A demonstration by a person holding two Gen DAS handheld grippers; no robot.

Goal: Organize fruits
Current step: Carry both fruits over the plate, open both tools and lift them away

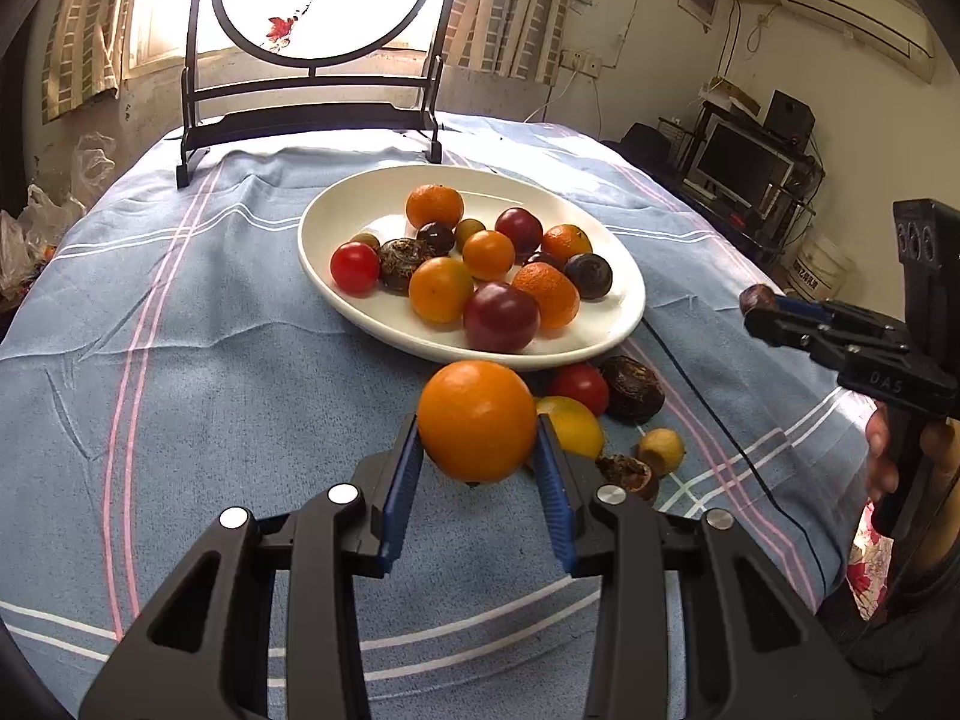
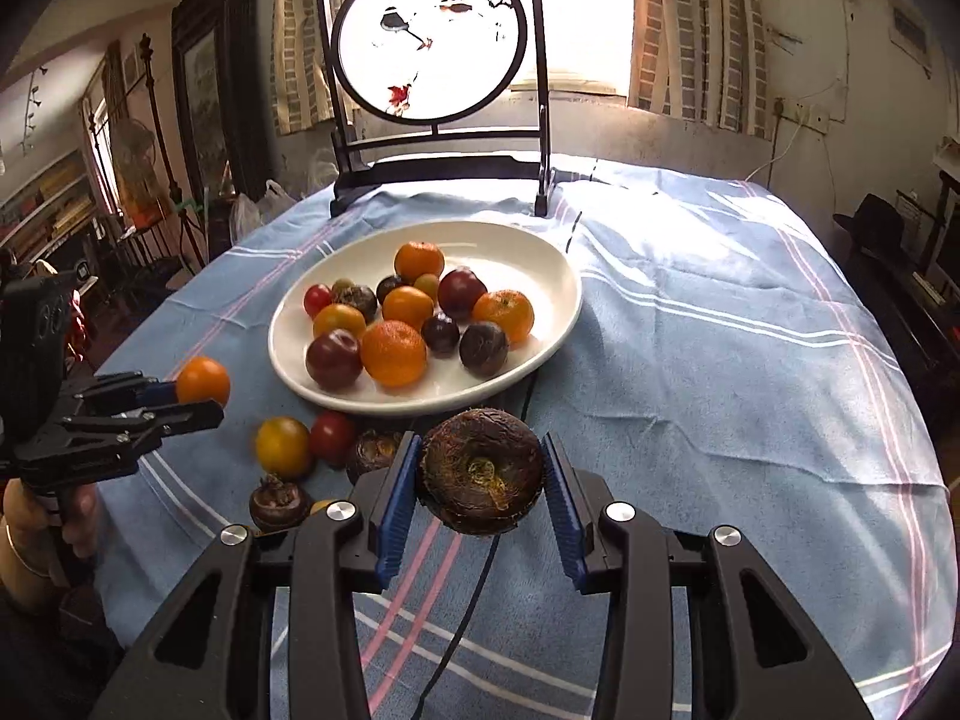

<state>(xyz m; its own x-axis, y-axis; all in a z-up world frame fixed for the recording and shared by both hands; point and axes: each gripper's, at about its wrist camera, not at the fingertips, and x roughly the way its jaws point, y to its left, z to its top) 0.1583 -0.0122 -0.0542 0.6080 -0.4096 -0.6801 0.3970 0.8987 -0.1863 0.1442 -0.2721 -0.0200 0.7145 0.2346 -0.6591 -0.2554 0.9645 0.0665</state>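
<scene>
A white oval plate (image 1: 336,222) (image 2: 540,264) holds several oranges, plums, tomatoes and dark water chestnuts. My left gripper (image 1: 477,450) is shut on an orange (image 1: 477,420), held above the cloth just in front of the plate; it shows at the left of the right wrist view (image 2: 203,383). My right gripper (image 2: 480,483) is shut on a dark brown water chestnut (image 2: 483,471), held above the cloth in front of the plate; it shows at the right of the left wrist view (image 1: 757,299). Loose fruits lie near the plate's front edge: a yellow tomato (image 2: 282,447), a red tomato (image 2: 332,435), a water chestnut (image 2: 277,504).
A blue striped tablecloth (image 2: 720,360) covers the table. A black stand with a round painted screen (image 2: 429,36) stands at the back edge behind the plate. A thin black cable (image 2: 480,600) runs across the cloth. Furniture and a monitor (image 1: 738,162) stand beyond the table.
</scene>
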